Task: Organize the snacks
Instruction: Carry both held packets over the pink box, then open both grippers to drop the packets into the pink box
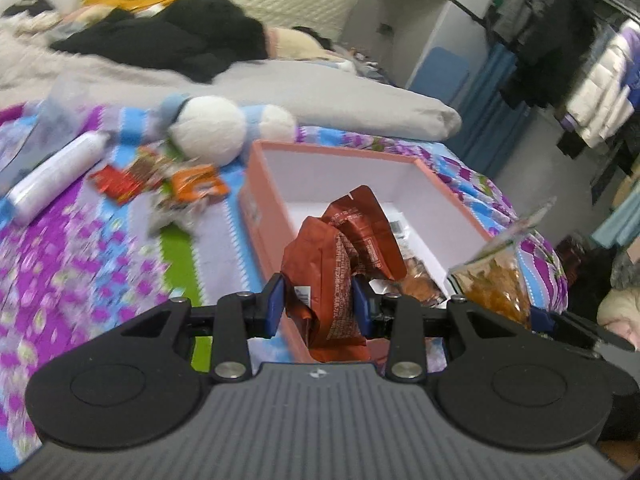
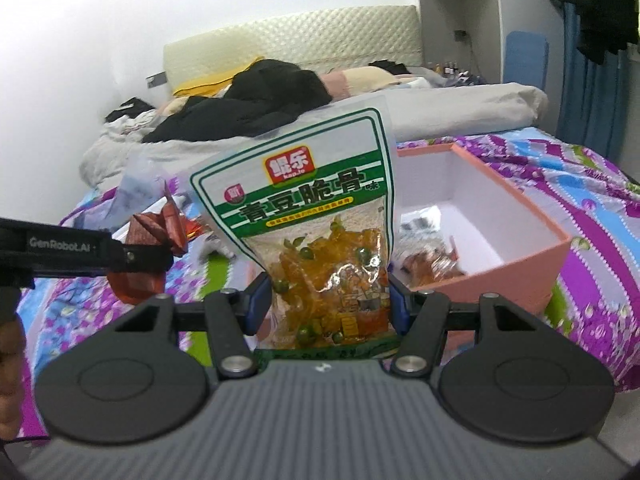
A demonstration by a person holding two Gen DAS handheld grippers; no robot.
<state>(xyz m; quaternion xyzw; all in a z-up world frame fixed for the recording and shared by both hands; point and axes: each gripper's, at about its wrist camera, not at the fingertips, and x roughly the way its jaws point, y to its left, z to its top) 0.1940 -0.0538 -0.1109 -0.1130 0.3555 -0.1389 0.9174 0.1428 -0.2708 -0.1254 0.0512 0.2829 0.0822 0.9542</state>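
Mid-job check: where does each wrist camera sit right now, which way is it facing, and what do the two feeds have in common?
Left wrist: behind the left gripper, facing across the bed into the pink box; its fingers clamp a brown packet.
Right wrist: behind the right gripper, facing the headboard; its fingers clamp a green-bean snack bag, the left gripper entering at left.
Shared: the box, both snacks, the patterned bedspread.

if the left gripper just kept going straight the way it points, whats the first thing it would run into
Probably the pink box. The left gripper, shut on the brown snack packet, points over the near wall into the box's open inside, where a few snacks already lie. Depth is unclear, so the packet might clip that wall first.
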